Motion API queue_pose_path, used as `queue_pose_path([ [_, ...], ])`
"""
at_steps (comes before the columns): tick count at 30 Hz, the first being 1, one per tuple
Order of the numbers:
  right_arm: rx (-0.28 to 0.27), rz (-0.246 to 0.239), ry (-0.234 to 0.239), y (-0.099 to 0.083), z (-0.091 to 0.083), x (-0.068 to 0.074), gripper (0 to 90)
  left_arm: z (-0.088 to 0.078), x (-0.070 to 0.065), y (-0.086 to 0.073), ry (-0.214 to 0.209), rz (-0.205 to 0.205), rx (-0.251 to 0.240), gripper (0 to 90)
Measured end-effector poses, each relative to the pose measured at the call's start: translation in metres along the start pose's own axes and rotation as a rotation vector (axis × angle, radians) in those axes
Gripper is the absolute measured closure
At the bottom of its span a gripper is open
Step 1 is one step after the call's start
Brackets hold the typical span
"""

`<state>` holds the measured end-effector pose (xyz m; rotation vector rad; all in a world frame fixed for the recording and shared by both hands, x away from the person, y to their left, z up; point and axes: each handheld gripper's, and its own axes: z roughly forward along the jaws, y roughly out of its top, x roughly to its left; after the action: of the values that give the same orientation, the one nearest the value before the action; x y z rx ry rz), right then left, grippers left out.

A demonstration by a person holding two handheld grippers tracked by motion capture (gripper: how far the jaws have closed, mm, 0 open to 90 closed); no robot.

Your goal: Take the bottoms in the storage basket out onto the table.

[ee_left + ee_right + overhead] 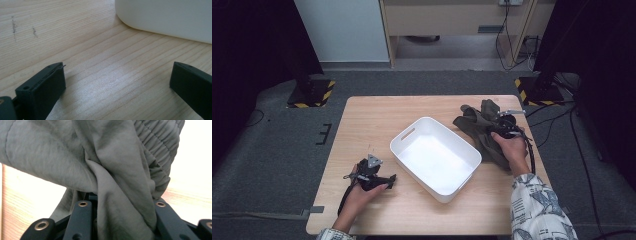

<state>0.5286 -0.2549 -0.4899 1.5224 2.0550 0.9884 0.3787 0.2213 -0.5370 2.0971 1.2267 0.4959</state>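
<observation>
The right gripper [122,225] has olive cloth [105,162] bunched between its part-closed jaws; next, probably lift it into the white bin [435,157]. The left gripper [117,82] rests wide open, empty.

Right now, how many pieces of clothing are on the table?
1 that I can tell: an olive-green garment bunched at the table's right side, beside the white bin, with the right tongs on it. More could be hidden in the heap.
</observation>
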Motion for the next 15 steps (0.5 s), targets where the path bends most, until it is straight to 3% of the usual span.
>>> queue_pose_path([
  [6,0.018,-0.010,0.005,-0.009,0.007,0.004,63.9,0.000,0.000,0.000,0.000,0.000,0.000,0.0],
  [15,0.050,-0.056,-0.016,-0.014,0.017,0.015,43.5,0.000,-0.001,0.000,0.000,0.001,0.000,0.0],
])
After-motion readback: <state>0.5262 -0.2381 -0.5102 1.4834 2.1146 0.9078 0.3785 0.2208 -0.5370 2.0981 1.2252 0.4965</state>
